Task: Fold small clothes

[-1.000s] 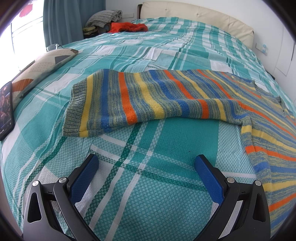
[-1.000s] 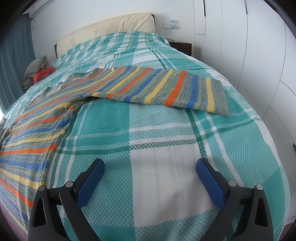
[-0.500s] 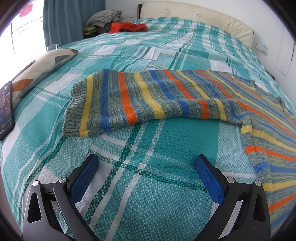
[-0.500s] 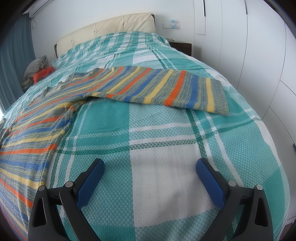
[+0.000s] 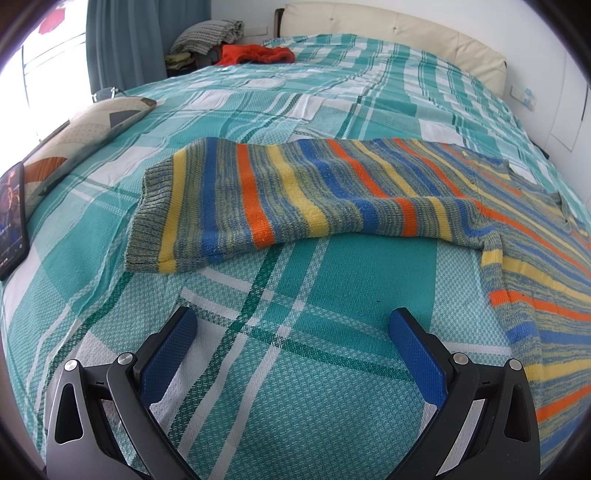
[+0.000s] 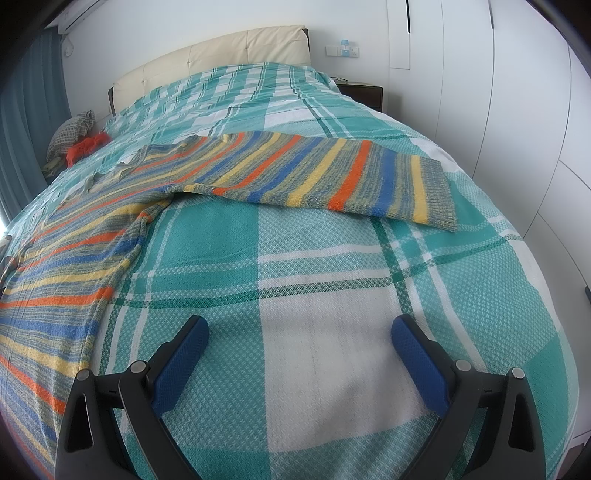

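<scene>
A striped knit sweater in grey, blue, orange and yellow lies flat on the bed. The left wrist view shows its left sleeve stretched out to the left, with the body off to the right. The right wrist view shows its right sleeve stretched to the right and the body at the left. My left gripper is open and empty, just above the bedspread, short of the left sleeve. My right gripper is open and empty, short of the right sleeve.
The bed has a teal and white plaid bedspread and a cream headboard. A patterned pillow and a phone lie at the left edge. Red clothes and a grey folded blanket sit far back. White wardrobe doors stand on the right.
</scene>
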